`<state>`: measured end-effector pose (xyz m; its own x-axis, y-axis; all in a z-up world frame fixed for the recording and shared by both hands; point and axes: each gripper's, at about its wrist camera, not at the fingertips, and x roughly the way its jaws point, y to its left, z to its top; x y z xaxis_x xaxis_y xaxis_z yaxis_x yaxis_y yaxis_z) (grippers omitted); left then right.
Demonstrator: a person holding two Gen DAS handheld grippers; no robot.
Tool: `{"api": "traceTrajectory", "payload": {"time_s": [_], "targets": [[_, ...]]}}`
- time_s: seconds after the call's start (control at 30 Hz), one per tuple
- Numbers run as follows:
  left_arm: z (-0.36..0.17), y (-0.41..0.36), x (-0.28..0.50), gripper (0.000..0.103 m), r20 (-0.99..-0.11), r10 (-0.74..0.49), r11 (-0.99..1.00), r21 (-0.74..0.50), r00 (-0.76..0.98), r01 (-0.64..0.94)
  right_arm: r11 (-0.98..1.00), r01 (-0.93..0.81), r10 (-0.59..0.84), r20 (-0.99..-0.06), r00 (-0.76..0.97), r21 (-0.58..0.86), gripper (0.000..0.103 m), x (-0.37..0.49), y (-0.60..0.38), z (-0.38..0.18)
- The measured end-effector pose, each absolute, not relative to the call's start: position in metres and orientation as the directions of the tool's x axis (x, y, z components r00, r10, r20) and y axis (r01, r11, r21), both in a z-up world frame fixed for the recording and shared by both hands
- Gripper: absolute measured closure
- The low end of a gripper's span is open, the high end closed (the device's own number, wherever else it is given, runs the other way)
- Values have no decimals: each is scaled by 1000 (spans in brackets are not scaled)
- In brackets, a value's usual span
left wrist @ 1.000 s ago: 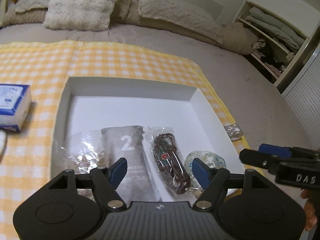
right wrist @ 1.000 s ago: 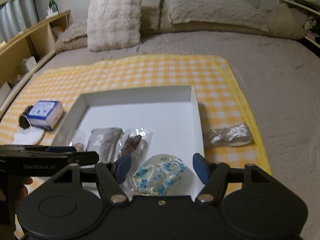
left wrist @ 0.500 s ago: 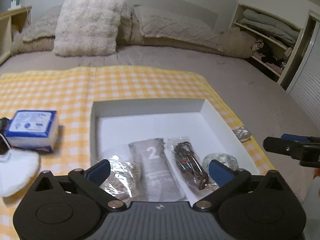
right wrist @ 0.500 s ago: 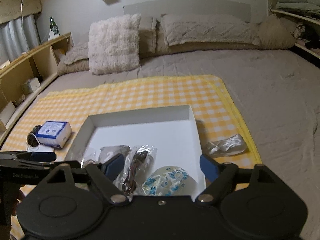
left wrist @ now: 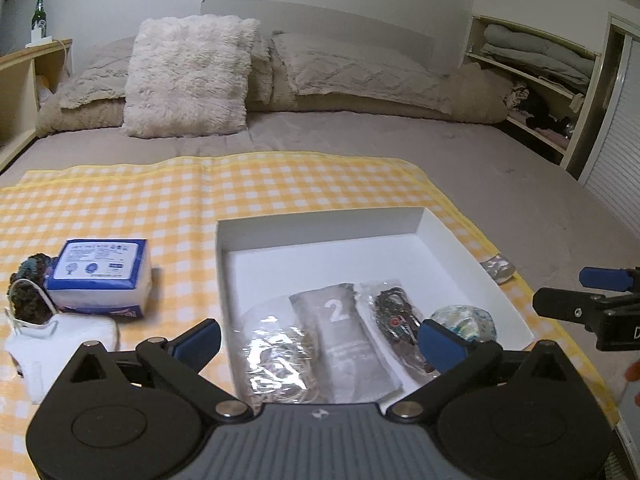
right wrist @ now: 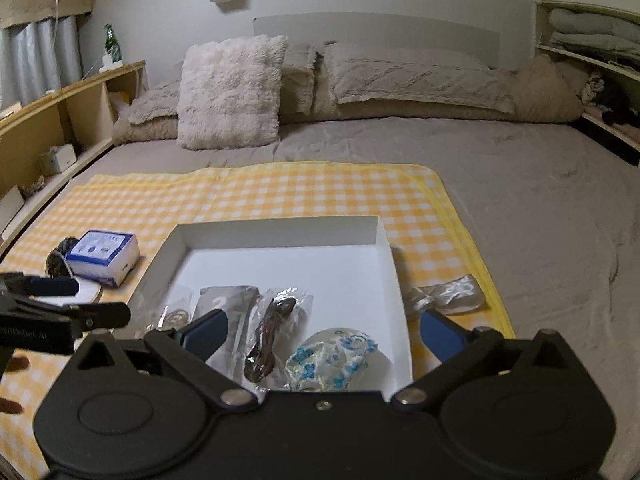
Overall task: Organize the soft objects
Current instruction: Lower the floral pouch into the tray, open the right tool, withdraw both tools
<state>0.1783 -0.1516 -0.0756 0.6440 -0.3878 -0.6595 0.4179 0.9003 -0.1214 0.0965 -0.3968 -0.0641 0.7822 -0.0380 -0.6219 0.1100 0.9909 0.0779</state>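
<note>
1. The left gripper (left wrist: 320, 340) is held with its blue-padded fingers spread wide and nothing between them, above the near edge of the shallow white cardboard box (left wrist: 452, 240).
2. The right gripper (right wrist: 324, 330) is likewise spread wide and empty, over the box's near right corner.
3. Along the box's near edge four items are laid side by side: a clear crinkled bag (left wrist: 276, 356), a grey pouch marked "2" (left wrist: 344, 336), a clear bag of dark brown cord (left wrist: 394, 320) and a blue-flowered wrapped bundle (right wrist: 332, 356).
4. On the yellow checked cloth (left wrist: 160, 196), left of the box, a blue-and-white soft pack (left wrist: 100, 276) is seen, with a dark knitted item (left wrist: 28, 292) and a white mask (left wrist: 60, 332) just beside it.
5. A clear wrapped packet (right wrist: 448, 294) is found at the cloth's right edge, just beside the box.
</note>
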Motion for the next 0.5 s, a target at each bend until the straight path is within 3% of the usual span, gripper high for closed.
{"api": "traceTrajectory", "payload": {"time_s": [0.5], "targets": [[-61,-88,190,0,-641,-305,938,-72,704,340,989,121,-42,-623,781,85,0,123,-374,-63]]}}
